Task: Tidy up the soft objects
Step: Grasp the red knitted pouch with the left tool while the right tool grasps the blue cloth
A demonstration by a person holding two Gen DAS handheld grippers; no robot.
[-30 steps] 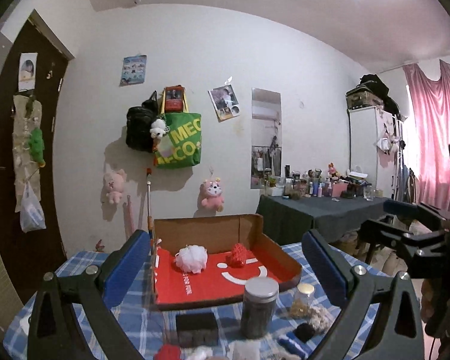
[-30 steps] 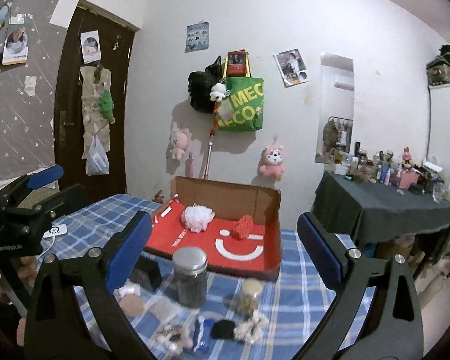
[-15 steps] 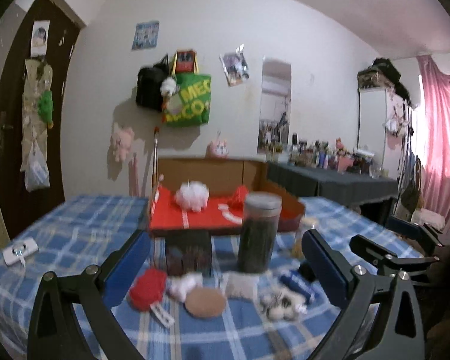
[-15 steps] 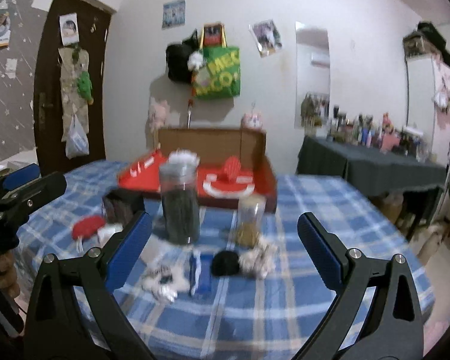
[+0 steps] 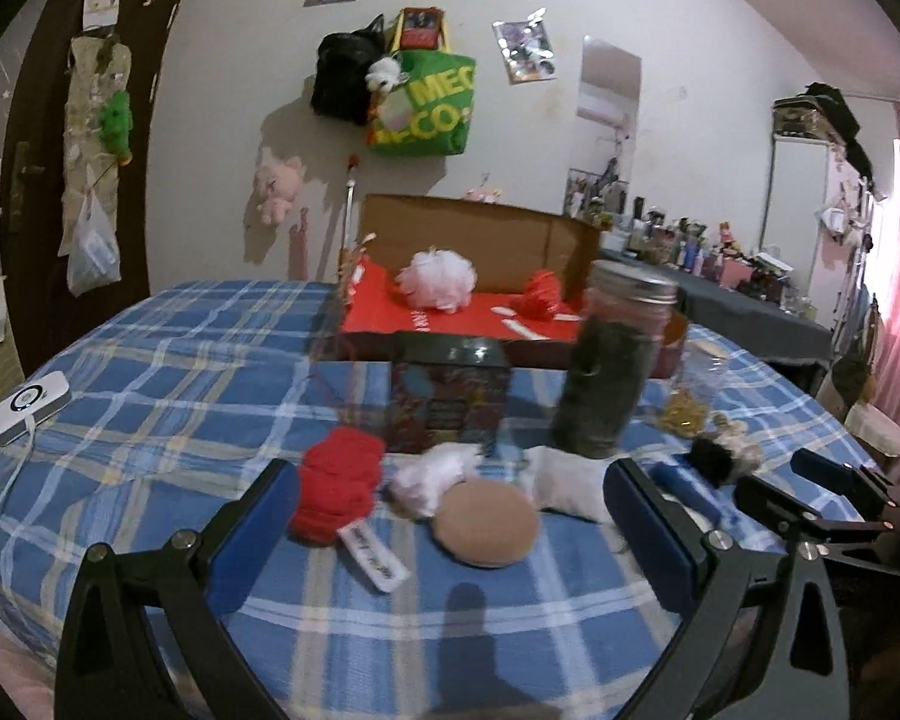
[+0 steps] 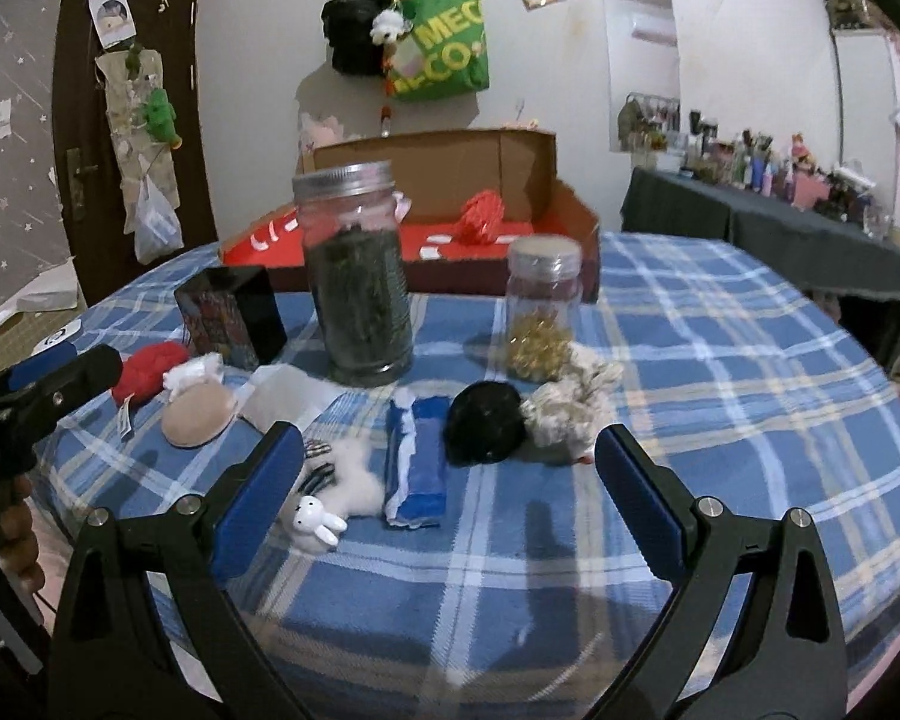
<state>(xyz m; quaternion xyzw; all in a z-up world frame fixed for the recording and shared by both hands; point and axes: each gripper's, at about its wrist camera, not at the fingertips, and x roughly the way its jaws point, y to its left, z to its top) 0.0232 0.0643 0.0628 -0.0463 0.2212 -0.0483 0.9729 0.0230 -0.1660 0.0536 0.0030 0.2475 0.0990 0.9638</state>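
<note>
Box (image 6: 570, 210) behind jars; big jar (image 6: 360, 276) left of small jar (image 6: 543, 312); soft items before them.

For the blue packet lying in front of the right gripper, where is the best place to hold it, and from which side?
Probably across the middle of the blue packet, from above: it lies flat, long axis pointing away, so its narrow width fits between the open right gripper.

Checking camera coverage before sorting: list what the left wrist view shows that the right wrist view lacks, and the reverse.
Left wrist only: the white mesh puff in the red-lined box; right view hides it behind the jar.

Right wrist only: the small white bunny toy and the whole blue packet.

Both: the tall dark-filled jar, red knit item, tan round pad, black pompom, and both tools open, holding nothing.
</note>
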